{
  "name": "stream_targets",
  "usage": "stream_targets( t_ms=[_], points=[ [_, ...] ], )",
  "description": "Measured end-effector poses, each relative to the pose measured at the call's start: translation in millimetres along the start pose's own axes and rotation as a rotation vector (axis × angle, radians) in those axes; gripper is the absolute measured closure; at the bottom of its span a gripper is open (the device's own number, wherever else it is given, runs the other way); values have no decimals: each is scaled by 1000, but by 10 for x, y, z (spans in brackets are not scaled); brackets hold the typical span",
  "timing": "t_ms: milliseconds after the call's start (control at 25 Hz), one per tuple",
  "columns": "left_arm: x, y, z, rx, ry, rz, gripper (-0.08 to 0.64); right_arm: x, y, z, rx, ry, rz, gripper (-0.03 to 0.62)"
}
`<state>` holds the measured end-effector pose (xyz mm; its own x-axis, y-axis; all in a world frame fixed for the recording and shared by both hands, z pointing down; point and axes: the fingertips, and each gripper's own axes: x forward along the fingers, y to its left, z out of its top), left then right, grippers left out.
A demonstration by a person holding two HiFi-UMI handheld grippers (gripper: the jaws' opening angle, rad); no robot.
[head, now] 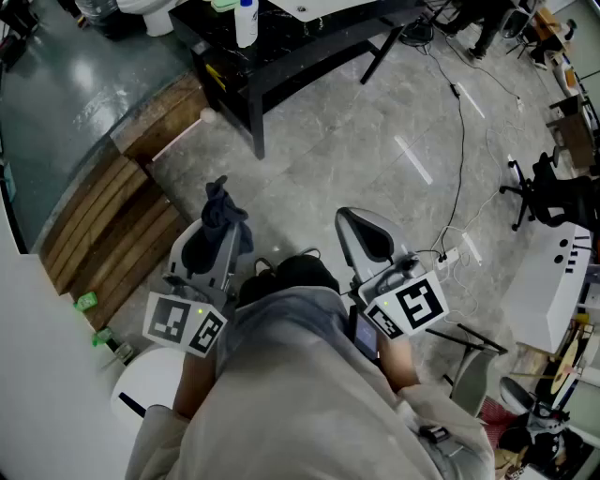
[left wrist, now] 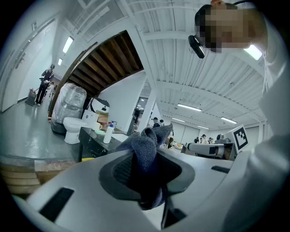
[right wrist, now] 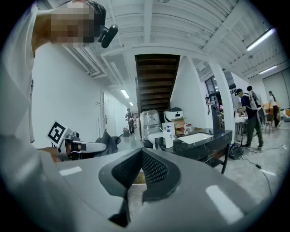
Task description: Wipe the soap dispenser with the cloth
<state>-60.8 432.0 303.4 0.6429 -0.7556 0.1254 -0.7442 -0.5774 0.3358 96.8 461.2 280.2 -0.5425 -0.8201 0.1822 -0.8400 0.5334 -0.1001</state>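
My left gripper (head: 208, 246) is shut on a dark blue-grey cloth (head: 222, 214), which bunches up out of the jaws (left wrist: 146, 149). My right gripper (head: 367, 236) is shut with nothing in it; its pads (right wrist: 154, 170) meet at the tips. Both are held near my body, well short of the black table (head: 281, 47). The white soap dispenser (head: 246, 21) with a blue cap stands on that table's near edge. It shows small in the left gripper view (left wrist: 108, 132) and beside the white sink (right wrist: 199, 137) in the right gripper view (right wrist: 168, 135).
A wooden step platform (head: 112, 211) lies at the left with a white toilet (head: 150, 13) beyond it. Cables (head: 457, 141) trail across the grey floor, an office chair (head: 548, 192) and white cabinet (head: 553, 281) stand at right. People stand in the distance (right wrist: 250, 115).
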Motion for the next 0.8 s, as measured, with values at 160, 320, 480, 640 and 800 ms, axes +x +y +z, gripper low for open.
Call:
stream_targets(
  t_ms=[160, 320, 480, 640, 800],
  points=[
    [-44, 29, -3, -3, -1, 3, 465, 12, 66, -25, -2, 8, 11, 594],
    [-76, 35, -19, -3, -4, 5, 465, 7, 108, -61, -6, 18, 21, 594],
    [-43, 23, -18, -8, -5, 11, 465, 17, 79, -81, -3, 28, 30, 594],
    [39, 31, -26, -9, 5, 17, 465, 71, 17, -83, 24, 23, 46, 592],
    [132, 58, -41, -14, 12, 28, 465, 113, -108, -43, 41, -7, 48, 592]
  ],
)
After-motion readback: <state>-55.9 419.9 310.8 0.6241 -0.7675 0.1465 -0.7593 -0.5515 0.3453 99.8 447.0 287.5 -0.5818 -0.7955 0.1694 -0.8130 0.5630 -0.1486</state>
